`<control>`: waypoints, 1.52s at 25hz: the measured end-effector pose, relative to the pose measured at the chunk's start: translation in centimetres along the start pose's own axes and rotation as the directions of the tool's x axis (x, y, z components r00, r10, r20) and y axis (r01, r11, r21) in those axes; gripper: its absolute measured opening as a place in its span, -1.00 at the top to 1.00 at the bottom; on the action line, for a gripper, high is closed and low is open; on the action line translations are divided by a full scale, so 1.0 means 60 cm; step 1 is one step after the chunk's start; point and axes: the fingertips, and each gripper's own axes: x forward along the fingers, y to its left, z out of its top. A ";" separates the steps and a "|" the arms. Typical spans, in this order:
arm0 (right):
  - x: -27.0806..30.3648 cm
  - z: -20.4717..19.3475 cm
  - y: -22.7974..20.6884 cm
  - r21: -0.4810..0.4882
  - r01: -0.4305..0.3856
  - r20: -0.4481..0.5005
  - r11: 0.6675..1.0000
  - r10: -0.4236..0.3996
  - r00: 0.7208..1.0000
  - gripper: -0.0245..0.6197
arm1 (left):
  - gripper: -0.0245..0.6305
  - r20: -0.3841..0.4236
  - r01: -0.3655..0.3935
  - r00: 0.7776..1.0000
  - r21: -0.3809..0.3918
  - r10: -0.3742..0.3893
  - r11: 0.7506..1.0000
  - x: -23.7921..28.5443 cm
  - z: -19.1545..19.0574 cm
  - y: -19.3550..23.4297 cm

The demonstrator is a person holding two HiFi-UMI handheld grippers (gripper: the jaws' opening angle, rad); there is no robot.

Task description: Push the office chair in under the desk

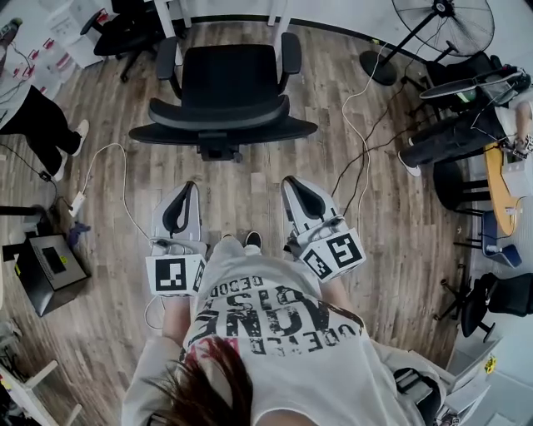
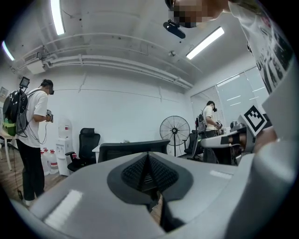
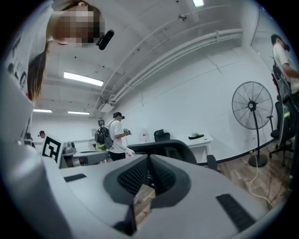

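Observation:
The black office chair (image 1: 225, 91) stands on the wood floor ahead of me, its curved backrest (image 1: 223, 121) turned toward me and its seat pointing at the white desk legs (image 1: 176, 18). My left gripper (image 1: 189, 186) and right gripper (image 1: 291, 180) are held level side by side, a short way from the backrest and not touching it. Both are shut with nothing between the jaws. The left gripper (image 2: 148, 157) sees the backrest's top edge (image 2: 133, 149) just beyond its tips. Past my right gripper (image 3: 149, 159) the backrest (image 3: 163, 146) and the white desk (image 3: 202, 140) show.
A standing fan (image 1: 450, 25) and loose cables (image 1: 360, 125) lie to the right of the chair. Another black chair (image 1: 125, 33) stands at the far left, with a power strip (image 1: 77, 202) and a black box (image 1: 50, 266) nearer. People stand at both sides.

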 end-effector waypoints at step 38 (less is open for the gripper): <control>0.158 -0.013 -0.059 -0.051 0.161 -0.051 0.986 -0.164 0.985 0.86 | 0.89 -0.085 0.197 0.977 0.024 -0.195 0.980 0.132 -0.047 0.160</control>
